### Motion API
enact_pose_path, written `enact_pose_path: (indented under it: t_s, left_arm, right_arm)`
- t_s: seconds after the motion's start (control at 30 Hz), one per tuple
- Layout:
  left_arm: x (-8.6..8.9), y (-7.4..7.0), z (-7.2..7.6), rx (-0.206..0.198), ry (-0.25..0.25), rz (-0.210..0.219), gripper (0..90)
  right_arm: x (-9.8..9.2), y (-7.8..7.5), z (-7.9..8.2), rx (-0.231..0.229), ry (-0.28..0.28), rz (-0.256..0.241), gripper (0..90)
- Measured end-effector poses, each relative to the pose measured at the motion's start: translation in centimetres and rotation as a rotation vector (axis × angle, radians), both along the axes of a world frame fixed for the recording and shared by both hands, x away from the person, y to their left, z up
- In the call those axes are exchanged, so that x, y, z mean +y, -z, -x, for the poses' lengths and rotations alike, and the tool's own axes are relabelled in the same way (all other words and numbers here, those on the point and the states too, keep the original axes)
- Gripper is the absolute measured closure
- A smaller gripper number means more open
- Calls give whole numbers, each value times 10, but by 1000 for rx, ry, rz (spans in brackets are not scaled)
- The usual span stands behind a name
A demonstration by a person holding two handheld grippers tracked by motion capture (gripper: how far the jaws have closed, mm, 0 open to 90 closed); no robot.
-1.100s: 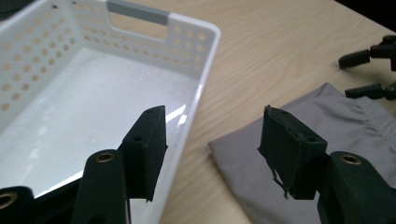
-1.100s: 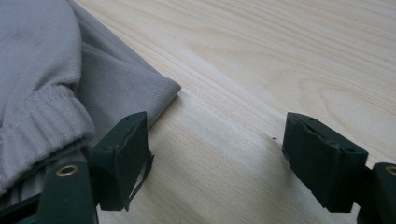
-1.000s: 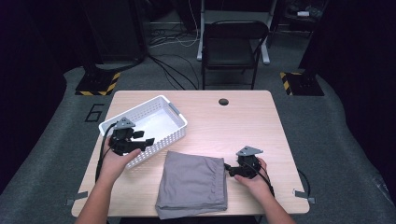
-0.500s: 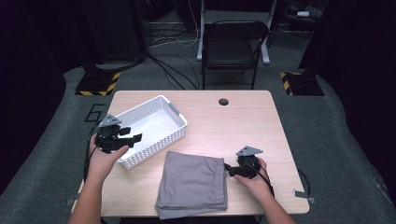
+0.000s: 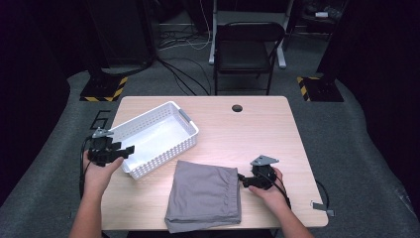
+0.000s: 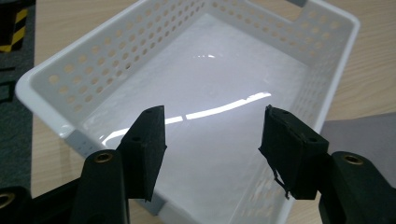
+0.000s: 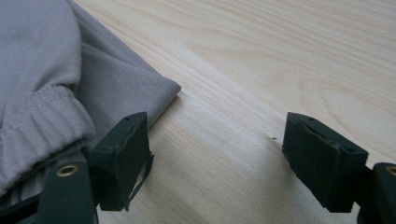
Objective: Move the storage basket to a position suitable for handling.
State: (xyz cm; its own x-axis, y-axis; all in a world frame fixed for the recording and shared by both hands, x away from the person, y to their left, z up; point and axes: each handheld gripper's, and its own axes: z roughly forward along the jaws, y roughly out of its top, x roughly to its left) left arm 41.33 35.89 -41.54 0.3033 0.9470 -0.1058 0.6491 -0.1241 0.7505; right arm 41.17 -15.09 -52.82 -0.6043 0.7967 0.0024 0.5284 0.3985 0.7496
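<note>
- While the person sits at the near edge of the table (image 5: 257, 124), each hand holds a gripper low over the wood, so not much action to see.
- Left gripper (image 5: 128, 149) hangs at the near-left corner of the basket (image 5: 185, 121), jaws spread wide and holding nothing. Its own view looks straight down into the white basket (image 6: 327, 28), shiny floor, holes all along the walls.
- Right gripper (image 5: 241, 180) sits right at the right edge of the cloth (image 5: 203, 198), jaws also wide apart, nothing pinched.
- From the right gripper view, one jaw is just beside the cloth (image 7: 42, 56) near its corner and elastic hem, the other is over bare wood.
- Cloth is grey, folded flat, at the near middle of the table, just beside the basket's near side; can't tell if they touch.
</note>
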Motion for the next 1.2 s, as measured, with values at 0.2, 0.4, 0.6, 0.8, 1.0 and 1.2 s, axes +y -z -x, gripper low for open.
enact_pose_path:
  t_s: [0.2, 0.4, 0.6, 0.8, 1.0, 1.2]
  left_arm:
    - [8, 8, 0, 17, -57, -36, 355]
    - [17, 19, 0, 46, -108, -20, 310]
    - [22, 26, -1, 80, -124, -10, 311]
    - [22, 32, 0, 112, -109, -37, 333]
    - [15, 38, -4, 162, -107, -100, 377]
    - [9, 37, -12, 157, -104, -112, 400]
  right_arm:
    - [0, 0, 0, 0, 1, -1, 222]
    - [0, 0, 0, 0, -1, -2, 220]
    - [0, 0, 0, 1, -2, -2, 218]
    - [0, 0, 0, 0, -1, 0, 218]
    - [0, 0, 0, 1, -2, -1, 218]
    - [0, 0, 0, 0, -2, 1, 218]
